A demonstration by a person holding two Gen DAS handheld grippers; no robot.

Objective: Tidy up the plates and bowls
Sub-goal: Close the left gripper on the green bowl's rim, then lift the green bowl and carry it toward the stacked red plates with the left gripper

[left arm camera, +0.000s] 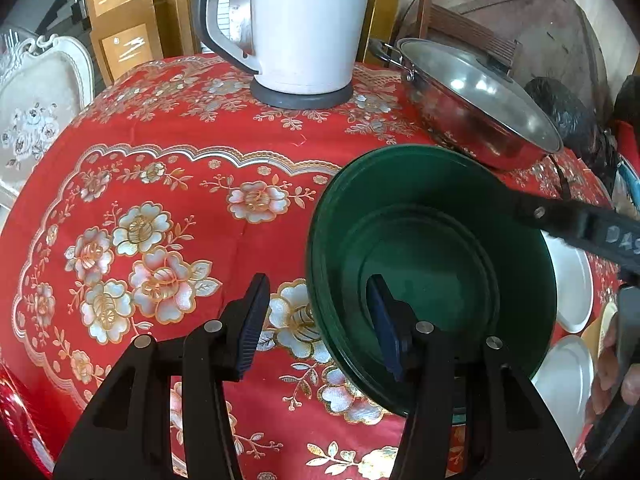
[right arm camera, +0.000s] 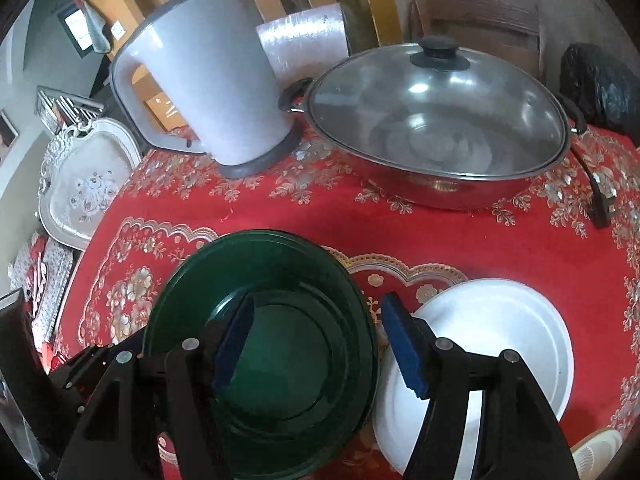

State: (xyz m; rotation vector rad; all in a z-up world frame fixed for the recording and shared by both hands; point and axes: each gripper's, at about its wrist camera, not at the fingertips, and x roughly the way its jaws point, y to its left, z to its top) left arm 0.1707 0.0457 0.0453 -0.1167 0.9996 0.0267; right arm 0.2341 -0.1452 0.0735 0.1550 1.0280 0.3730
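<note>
Dark green glass bowl (right arm camera: 264, 340) on the red floral tablecloth (left arm camera: 160, 208), rim straddled on opposite sides by left gripper (left arm camera: 320, 328) and right gripper (right arm camera: 316, 344), both spread without pinching, probably to steady it beside the white plates (right arm camera: 480, 344).

Only legible mark: handwritten "DAS", cut off at frame edge, on right gripper's (left arm camera: 500, 196) black finger, mid-right, left wrist view.
</note>
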